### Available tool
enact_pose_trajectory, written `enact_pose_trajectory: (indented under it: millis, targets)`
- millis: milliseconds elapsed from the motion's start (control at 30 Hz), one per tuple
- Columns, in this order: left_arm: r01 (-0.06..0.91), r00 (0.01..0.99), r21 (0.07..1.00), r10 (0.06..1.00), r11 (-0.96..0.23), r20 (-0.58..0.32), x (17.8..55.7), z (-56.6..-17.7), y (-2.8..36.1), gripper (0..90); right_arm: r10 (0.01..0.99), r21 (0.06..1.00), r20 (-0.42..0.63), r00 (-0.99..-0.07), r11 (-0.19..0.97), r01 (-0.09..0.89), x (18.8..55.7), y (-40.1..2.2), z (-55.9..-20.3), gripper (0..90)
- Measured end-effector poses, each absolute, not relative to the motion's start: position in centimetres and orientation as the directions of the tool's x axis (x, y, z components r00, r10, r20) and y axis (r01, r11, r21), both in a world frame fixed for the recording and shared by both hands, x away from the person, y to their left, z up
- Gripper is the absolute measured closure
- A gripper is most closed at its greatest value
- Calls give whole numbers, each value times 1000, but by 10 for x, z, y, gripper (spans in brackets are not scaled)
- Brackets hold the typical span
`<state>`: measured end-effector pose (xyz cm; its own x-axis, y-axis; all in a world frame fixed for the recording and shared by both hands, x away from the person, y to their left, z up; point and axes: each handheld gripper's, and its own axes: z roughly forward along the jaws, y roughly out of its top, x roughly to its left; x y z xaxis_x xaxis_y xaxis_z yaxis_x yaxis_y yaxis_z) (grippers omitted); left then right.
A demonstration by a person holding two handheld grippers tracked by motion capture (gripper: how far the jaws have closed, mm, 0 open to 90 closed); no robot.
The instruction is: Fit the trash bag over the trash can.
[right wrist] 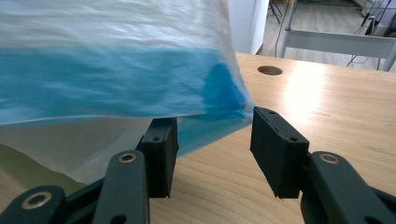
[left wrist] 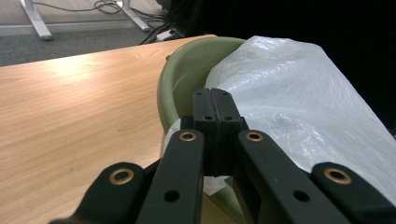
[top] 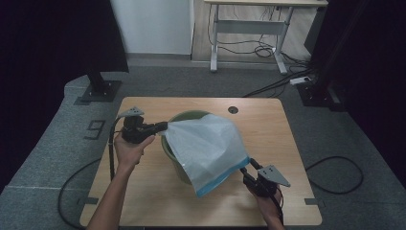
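Note:
A green bin point(top: 181, 167) stands in the middle of the wooden table point(top: 143, 191). A white plastic bag point(top: 208, 143) with a blue band along its open edge is stretched over the bin. My left gripper point(top: 165, 125) holds the bag's upper left corner by the bin's rim. In the left gripper view the gripper point(left wrist: 215, 100) is shut on the bag point(left wrist: 289, 93), with the bin point(left wrist: 187, 74) just behind. My right gripper point(top: 248, 165) sits at the bag's lower right corner. In the right gripper view it point(right wrist: 217, 149) is open, and the blue edge point(right wrist: 116, 79) hangs over the gap without being pinched.
A round cable hole point(top: 233, 109) lies in the table behind the bin. On the floor beyond the table are a white desk frame point(top: 249, 28), loose cables point(top: 268, 48) and a black stand base point(top: 99, 90). The table's right side point(right wrist: 336, 102) is bare wood.

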<state>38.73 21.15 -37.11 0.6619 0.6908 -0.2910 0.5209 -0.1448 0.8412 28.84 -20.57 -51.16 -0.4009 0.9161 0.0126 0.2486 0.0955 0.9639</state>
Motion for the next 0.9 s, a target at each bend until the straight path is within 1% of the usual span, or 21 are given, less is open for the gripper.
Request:
enact_pose_trajectory:
  millis: [133,267,333,367,400,433,533,600,733,900]
  targets:
    - [525,661,839,689,-142,-297,388,-373,212,900,914,968,16,-406,88,234,287,-210,-509,487]
    - [528,658,837,691,-140,-300,388,-374,212,900,907,974,27,-421,71,216,286,-213,-507,502]
    - [529,658,837,691,-140,-299,388,-374,212,900,902,976,38,-429,58,208,285,-216,-506,567]
    - [528,658,837,691,-141,-299,388,-374,212,900,898,978,39,-438,56,202,285,-217,-505,614]
    - [526,661,838,688,-143,-298,388,-374,212,900,894,981,35,-446,54,185,284,-218,-504,714]
    - [526,661,838,688,-143,-298,388,-374,212,900,894,981,35,-446,54,185,284,-218,-504,714]
    - [522,668,840,683,-149,-294,387,-374,209,900,890,984,34,-454,50,170,283,-220,-500,832]
    - [518,675,841,679,-157,-289,386,-373,206,900,900,987,33,-434,39,156,281,-222,-496,873]
    - [508,688,846,668,-163,-285,387,-372,200,900,917,992,42,-396,8,123,278,-232,-480,883]
    - [500,703,850,652,-166,-285,391,-368,190,900,927,998,36,-374,-13,66,273,-244,-449,883]
